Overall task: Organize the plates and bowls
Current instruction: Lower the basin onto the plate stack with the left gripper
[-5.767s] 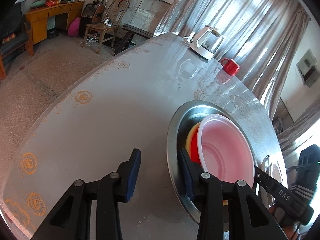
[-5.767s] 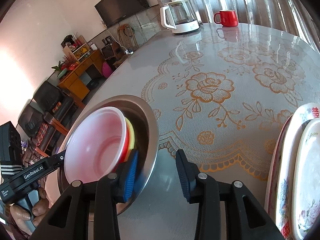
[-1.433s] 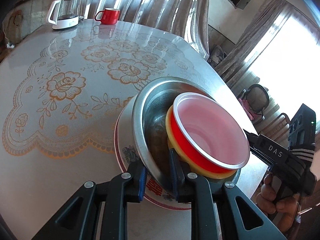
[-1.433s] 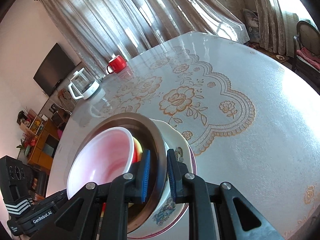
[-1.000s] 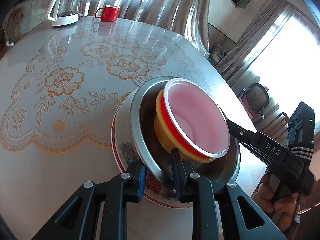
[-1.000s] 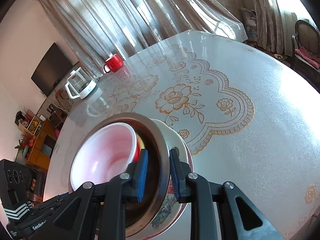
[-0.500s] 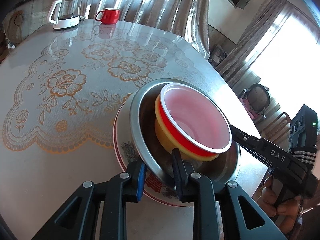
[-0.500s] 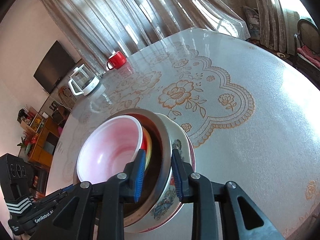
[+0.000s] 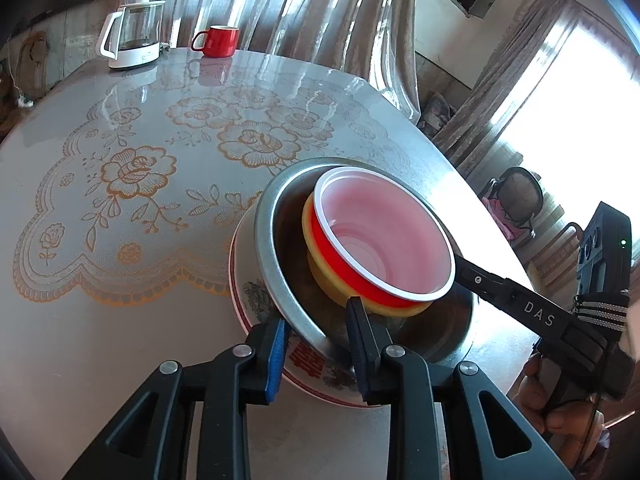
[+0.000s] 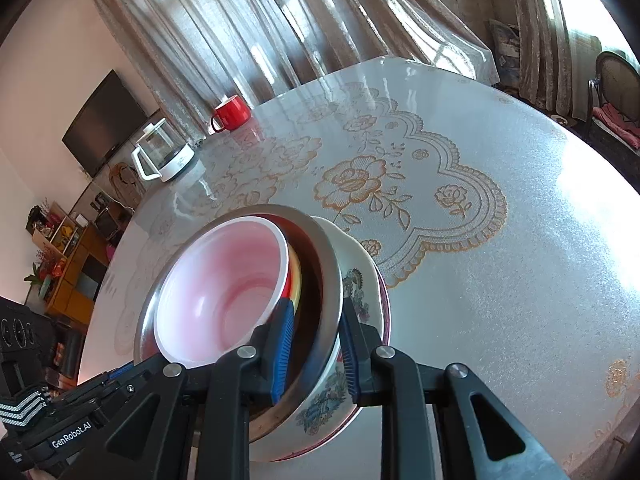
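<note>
Steel bowl (image 9: pixel 264 216) sits centre frame in the left wrist view, resting on a floral plate (image 9: pixel 243 292) on the table (image 9: pixel 100 340) with its lace-pattern cover. Nested inside the steel bowl: a yellow bowl (image 9: pixel 322 276), and in that a red bowl (image 9: pixel 348 268) with a white rim and pale pink inside. This inner pair leans toward the upper right of the frame.

Left gripper (image 9: pixel 316 314), bottom centre: its fingers straddle the near rim of the steel bowl, one blue pad outside over the plate, the other inside. Its jaws have just been opening; a gap shows between the inner pad and the bowl wall, so the rim is between them but not clamped.

Right gripper (image 10: pixel 315 306), bottom centre of the right wrist view: it straddles the opposite rim, one pad inside and one between bowl and plate. Its jaws have just been closing with the rim between them. Whether both pads press on it I cannot tell.

Upper left in the left wrist view: glass kettle (image 9: pixel 134 34) and red mug (image 9: pixel 218 40), well apart from the stack.
</note>
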{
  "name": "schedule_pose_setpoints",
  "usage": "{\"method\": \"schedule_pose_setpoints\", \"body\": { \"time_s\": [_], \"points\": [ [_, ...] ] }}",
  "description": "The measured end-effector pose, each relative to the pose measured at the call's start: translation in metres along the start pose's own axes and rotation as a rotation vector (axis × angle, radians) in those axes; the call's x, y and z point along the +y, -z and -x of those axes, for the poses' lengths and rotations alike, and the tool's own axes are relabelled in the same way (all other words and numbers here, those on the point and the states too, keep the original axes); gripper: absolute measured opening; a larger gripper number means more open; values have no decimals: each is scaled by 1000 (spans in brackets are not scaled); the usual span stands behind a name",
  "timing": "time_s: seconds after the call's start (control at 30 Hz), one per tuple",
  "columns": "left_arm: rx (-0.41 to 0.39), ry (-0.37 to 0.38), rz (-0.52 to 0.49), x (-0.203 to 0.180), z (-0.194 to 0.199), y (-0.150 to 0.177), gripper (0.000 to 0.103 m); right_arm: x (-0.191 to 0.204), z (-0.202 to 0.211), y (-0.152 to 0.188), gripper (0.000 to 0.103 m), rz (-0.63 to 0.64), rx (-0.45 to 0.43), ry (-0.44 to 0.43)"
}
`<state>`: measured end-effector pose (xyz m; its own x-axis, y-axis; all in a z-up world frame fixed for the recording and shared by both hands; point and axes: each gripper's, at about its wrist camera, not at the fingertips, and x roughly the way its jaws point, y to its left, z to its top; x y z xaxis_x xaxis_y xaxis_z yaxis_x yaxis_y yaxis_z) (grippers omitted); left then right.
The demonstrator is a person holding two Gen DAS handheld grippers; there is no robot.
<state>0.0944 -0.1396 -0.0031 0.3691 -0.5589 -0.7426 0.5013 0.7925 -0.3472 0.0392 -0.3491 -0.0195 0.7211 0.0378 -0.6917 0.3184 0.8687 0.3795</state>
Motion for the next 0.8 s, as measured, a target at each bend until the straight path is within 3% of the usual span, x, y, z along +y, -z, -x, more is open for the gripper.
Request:
{"method": "schedule_pose_setpoints", "body": {
  "time_s": [0.8],
  "points": [
    [-37, -19, -15, -3, 12, 7, 29, 4, 1, 7, 28, -6, 40, -36]
  ]
}}
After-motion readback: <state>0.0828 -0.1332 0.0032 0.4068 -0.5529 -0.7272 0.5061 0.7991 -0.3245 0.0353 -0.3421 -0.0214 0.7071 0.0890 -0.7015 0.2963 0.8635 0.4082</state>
